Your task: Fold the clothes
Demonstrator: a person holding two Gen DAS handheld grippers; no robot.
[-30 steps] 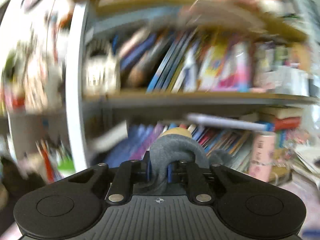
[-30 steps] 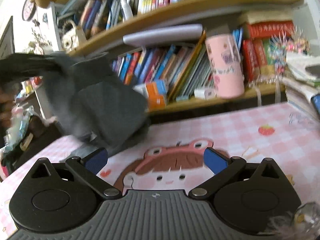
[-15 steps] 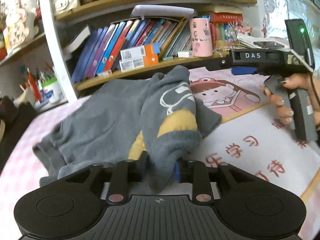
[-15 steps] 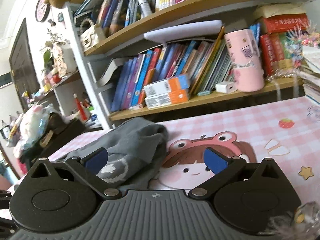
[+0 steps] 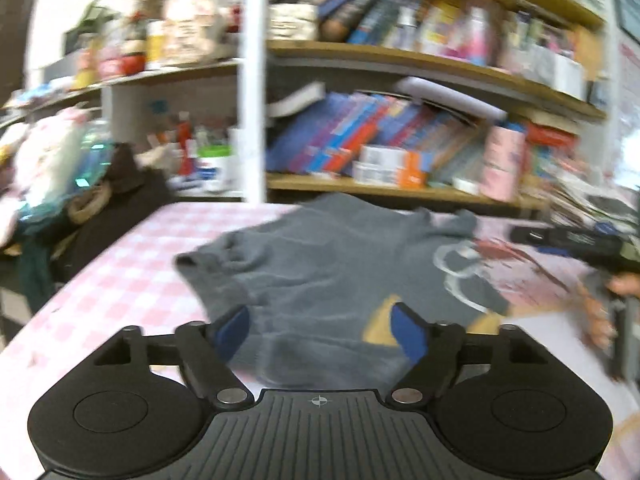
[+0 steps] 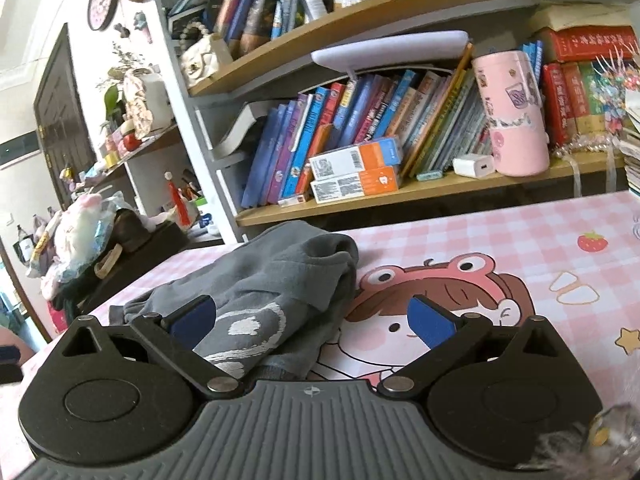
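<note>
A grey garment with a white print and a yellow patch lies crumpled on the pink checked table. My left gripper hovers at its near edge. Its jaws are opening, and the blue pads stand wide apart over the cloth without pressing on it. In the left wrist view a hand holds my right gripper at the right edge. In the right wrist view the garment lies left of centre. My right gripper is open, with the cloth's edge under its left finger and nothing held.
A cartoon-printed mat covers the table right of the garment. A bookshelf full of books runs along the table's far edge, with a pink cup and boxes on it. A dark bag and clutter sit beyond the left edge.
The left gripper swung down with the garment pinched, then opened and let it go; the cloth now lies on the table. The right gripper stayed open and barely moved.
</note>
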